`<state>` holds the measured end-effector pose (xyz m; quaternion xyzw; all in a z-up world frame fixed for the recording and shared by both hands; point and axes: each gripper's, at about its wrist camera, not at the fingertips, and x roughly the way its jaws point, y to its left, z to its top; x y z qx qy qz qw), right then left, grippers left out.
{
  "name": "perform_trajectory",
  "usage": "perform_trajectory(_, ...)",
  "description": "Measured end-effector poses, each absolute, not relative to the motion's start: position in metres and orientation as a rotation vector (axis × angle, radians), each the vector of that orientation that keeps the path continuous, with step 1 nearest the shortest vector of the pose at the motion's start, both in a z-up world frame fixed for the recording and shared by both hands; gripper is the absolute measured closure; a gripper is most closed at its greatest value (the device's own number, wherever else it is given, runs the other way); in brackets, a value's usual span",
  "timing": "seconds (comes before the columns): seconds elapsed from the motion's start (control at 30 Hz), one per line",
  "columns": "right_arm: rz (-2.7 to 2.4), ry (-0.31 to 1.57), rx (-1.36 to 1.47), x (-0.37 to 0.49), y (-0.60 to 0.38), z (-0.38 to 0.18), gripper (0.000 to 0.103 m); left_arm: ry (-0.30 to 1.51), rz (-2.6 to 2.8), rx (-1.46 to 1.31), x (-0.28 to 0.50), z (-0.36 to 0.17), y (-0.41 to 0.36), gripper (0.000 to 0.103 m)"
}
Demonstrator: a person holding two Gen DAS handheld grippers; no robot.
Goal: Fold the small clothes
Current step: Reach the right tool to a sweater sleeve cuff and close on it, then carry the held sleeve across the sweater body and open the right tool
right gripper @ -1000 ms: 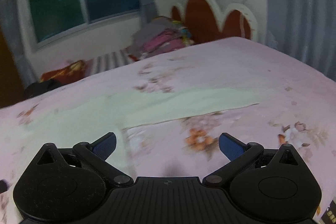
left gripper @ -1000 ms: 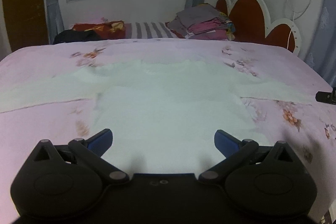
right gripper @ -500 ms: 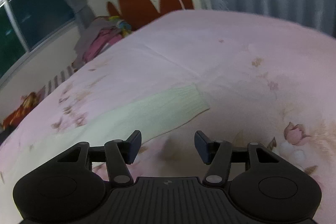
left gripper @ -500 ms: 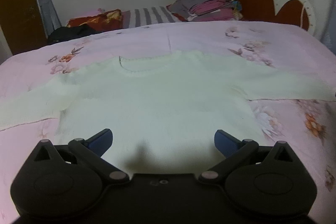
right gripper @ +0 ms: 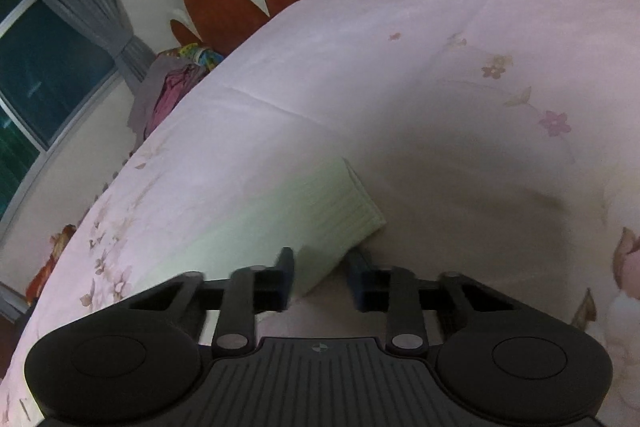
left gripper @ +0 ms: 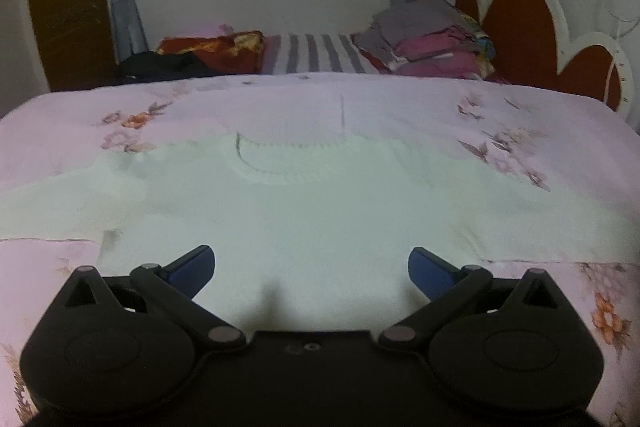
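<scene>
Cream-white knitted sweater (left gripper: 304,211) lies flat, front up, across the pink floral bedsheet (left gripper: 400,107), neckline toward the far pillows and both sleeves stretched out sideways, so its long axis runs left to right. Its ribbed right cuff (right gripper: 352,203) ends directly ahead of the right hand-held gripper (right gripper: 320,277), which is the nearer one to that sleeve end; the sleeve's near edge already sits between the closing jaws, though the pads do not yet appear to press it. Over the sweater's lower body, the left hand-held gripper (left gripper: 311,263) hovers with jaws spread wide and nothing held. Folding that sleeve inward looks like the next move.
</scene>
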<state>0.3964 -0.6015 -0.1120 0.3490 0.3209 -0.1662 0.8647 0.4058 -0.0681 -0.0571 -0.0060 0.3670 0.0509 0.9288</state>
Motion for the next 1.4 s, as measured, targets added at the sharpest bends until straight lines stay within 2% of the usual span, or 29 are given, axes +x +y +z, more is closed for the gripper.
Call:
perform_trajectory(0.07,-0.35,0.671,0.737,0.397,-0.603,-0.112,0.08,0.734,0.111,-0.009,0.407,-0.056,-0.068,0.0)
perform_trajectory(0.1,-0.351,0.67,0.739,0.396,-0.604,-0.111,0.088,0.727,0.118,-0.014,0.407,-0.054,-0.066,0.0)
perform_trajectory(0.13,-0.351,0.67,0.742,0.395,-0.605,-0.111,0.102,0.723,0.124,-0.023,0.408,-0.053,-0.064,0.0)
perform_trajectory(0.33,-0.388,0.608,0.665,0.382,-0.598,-0.095,0.102,0.757,0.113,-0.039,0.415,-0.046,-0.055,0.0)
perform_trajectory(0.47,-0.423,0.677,0.665,0.383,-0.602,-0.103,0.102,0.775,0.112,-0.035,0.417,-0.048,-0.052,0.0)
perform_trajectory(0.83,-0.375,0.641,0.551,0.388,-0.572,-0.07,0.102,0.804,0.197,-0.011,0.397,-0.057,-0.005,0.0)
perform_trajectory(1.4,-0.132,0.542,0.307,0.411,-0.385,0.02,0.102,0.791,0.159,-0.094,0.371,-0.064,0.105,0.0)
